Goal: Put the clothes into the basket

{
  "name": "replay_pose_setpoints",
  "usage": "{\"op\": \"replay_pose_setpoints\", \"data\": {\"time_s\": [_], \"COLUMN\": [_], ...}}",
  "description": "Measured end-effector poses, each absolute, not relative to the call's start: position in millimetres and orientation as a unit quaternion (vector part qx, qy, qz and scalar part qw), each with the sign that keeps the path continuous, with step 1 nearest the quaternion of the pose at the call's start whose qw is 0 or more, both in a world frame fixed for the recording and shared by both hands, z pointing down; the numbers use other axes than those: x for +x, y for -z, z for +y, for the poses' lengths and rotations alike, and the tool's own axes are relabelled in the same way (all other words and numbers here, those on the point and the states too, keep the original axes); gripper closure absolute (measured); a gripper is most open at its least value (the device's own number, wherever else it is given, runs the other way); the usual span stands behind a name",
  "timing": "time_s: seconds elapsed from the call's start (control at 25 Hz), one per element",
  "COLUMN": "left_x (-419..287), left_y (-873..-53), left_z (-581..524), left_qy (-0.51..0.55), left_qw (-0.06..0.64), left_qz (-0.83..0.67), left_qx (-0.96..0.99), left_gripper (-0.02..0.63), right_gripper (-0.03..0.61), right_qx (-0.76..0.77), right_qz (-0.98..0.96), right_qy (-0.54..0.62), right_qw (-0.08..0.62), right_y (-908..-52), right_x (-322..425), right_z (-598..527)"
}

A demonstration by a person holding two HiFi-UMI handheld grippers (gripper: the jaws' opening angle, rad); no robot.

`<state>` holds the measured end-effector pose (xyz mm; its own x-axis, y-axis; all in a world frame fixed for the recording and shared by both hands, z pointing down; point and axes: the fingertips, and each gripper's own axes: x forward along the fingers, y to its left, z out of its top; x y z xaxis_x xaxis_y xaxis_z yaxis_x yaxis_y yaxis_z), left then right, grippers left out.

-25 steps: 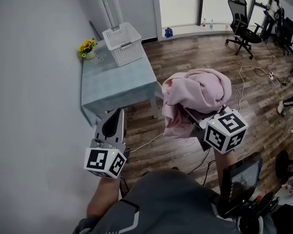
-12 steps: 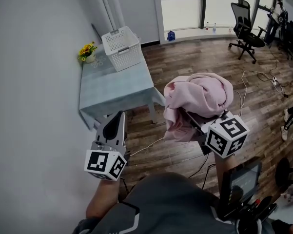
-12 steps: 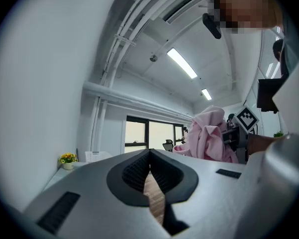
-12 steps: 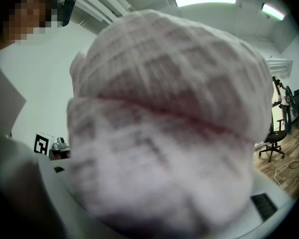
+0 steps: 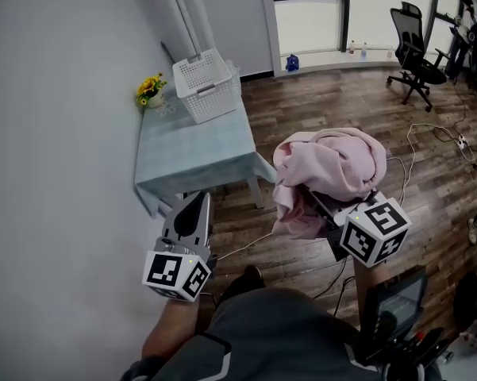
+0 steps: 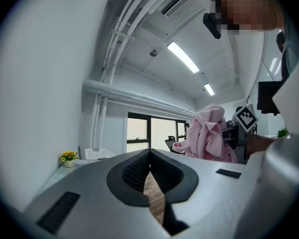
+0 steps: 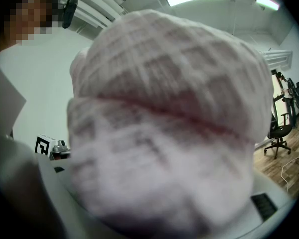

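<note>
The right gripper (image 5: pixel 324 209) clamped a bundled pink knitted garment (image 5: pixel 333 163) in wide-set jaws, above open wooden floor (image 5: pixel 317 105) just off the pale blue table's (image 5: pixel 182 153) near corner. The white lattice plastic basket (image 5: pixel 206 84) sat at the table's far end (beside the wall). The left gripper (image 5: pixel 192 213), closed and empty, hung by the near edge.

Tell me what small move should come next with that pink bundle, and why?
Probably carry the right gripper forward and left toward the white basket: it holds the pink garment over the floor, and the basket sits on the table farther ahead.
</note>
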<state>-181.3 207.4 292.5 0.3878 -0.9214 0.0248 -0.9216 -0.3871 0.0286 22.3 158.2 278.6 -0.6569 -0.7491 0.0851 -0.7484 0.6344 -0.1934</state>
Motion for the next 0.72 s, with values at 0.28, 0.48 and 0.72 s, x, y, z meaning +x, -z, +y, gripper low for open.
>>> {"op": "replay_pose_setpoints", "data": {"time_s": [0.28,0.48,0.72], "left_x": [-188,-187,-197], "left_y": [-306,-310,-317], "left_z": [161,153,136], "left_qy": [0.003,0.016,0.034], "left_qw": [0.014,0.003,0.004], "left_qz": [-0.545,-0.54,-0.544], "left_qx": [0.838,0.841,0.838], "left_gripper": [0.606,0.604,0.604], "right_gripper": [0.225,0.225,0.225], "right_qx": [-0.425,-0.434,-0.441], "right_qz": [0.9,0.896,0.892], "right_qy": [0.1,0.096,0.097], "right_qw": [0.001,-0.003,-0.015], "right_y": [-285,-288,-291], "right_x": [22,25,23], "right_z": [122,122,107]}}
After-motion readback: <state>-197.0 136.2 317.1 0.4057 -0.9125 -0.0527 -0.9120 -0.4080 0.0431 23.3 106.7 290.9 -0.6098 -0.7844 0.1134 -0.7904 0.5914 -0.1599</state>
